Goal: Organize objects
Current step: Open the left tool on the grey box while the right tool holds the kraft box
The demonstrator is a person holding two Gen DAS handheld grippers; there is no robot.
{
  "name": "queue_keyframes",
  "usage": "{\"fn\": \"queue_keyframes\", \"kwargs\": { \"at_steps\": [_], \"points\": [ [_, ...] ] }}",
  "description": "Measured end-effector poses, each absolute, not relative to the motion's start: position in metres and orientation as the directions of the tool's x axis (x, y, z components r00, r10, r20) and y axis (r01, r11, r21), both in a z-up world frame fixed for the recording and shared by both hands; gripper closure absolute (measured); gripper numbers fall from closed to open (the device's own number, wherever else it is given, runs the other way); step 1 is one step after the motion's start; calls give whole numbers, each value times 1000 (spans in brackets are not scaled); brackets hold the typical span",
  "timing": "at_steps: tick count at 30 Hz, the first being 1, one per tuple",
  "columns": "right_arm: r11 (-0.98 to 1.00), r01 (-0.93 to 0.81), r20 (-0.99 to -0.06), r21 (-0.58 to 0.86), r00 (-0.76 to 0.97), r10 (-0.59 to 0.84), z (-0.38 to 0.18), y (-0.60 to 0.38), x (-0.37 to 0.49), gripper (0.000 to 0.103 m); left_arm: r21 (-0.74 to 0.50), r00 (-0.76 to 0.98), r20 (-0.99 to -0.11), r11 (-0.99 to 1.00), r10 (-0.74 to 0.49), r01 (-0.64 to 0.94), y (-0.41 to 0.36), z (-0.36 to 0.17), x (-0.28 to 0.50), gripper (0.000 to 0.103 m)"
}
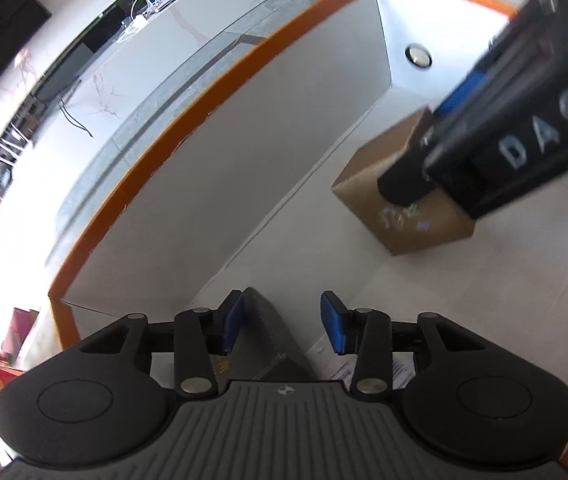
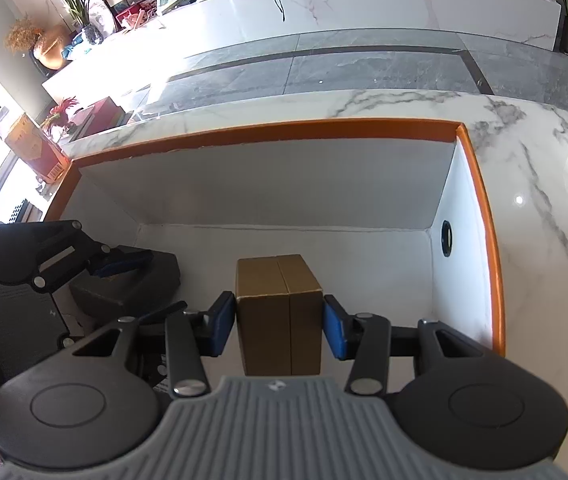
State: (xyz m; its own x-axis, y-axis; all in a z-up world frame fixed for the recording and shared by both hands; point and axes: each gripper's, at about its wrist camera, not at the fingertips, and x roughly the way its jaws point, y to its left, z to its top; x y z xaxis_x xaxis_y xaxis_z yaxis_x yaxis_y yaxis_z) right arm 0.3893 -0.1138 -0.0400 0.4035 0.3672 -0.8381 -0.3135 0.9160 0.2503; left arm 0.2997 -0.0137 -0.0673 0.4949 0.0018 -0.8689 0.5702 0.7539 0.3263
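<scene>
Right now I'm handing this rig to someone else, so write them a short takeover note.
Left gripper: fingers open around the dark box; only one finger looks to be touching it.
Right gripper: fingers shut on the brown box.
Both boxes sit on the floor of the orange-rimmed bin, dark box left of the brown one.
Done: both boxes are in the bin.
Left: release the brown box, draw both grippers out.

White letters "DAS" — on the right claw [image 1: 424, 160] body.
</scene>
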Motion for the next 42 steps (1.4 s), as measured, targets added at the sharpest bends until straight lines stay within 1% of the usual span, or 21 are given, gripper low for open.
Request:
{"fn": "queue_keyframes", "kwargs": {
  "at_steps": [2, 7, 12, 17, 19, 22, 24, 27, 30, 34, 36, 42],
  "points": [
    [916, -314, -838, 250, 403, 367, -40, -113, 389, 54, 272, 480, -877, 781, -39, 561, -8, -63, 304, 51],
    [915, -320, -839, 244, 403, 365, -41, -114, 389, 54, 186, 483, -872, 857, -80, 480, 10, -49, 324, 51],
    [905, -332, -832, 264, 397, 388, -41, -112, 390, 54, 251, 496, -868, 851, -13, 462, 20, -49, 341, 51],
    [894, -360, -827, 269, 390, 406, -40, -101, 389, 54, 326, 498, -866, 811, 50, 486, 13, -58, 352, 52],
    [891, -367, -828, 267, 387, 407, -38, -98, 387, 54, 326, 496, -867, 801, 42, 502, 11, -58, 342, 54],
    [880, -387, -824, 277, 376, 424, -34, -100, 384, 54, 287, 486, -874, 802, -5, 524, 16, -43, 329, 56],
    [877, -389, -825, 282, 369, 429, -33, -102, 384, 54, 288, 474, -880, 778, -14, 558, 19, -35, 320, 57],
    [879, -386, -826, 279, 371, 425, -34, -100, 384, 54, 310, 449, -894, 725, 1, 616, 18, -32, 307, 57],
    [873, -389, -824, 293, 361, 437, -36, -97, 383, 54, 354, 460, -887, 675, 24, 648, 12, -39, 292, 58],
    [869, -400, -826, 292, 352, 440, -37, -93, 379, 54, 345, 438, -899, 654, 23, 673, 9, -48, 286, 59],
    [870, -400, -827, 288, 354, 437, -37, -94, 379, 54, 383, 450, -891, 643, 66, 664, 10, -53, 285, 63],
    [870, -398, -828, 292, 350, 438, -36, -94, 382, 54, 334, 412, -910, 682, 53, 651, 16, -61, 291, 64]
  ]
}}
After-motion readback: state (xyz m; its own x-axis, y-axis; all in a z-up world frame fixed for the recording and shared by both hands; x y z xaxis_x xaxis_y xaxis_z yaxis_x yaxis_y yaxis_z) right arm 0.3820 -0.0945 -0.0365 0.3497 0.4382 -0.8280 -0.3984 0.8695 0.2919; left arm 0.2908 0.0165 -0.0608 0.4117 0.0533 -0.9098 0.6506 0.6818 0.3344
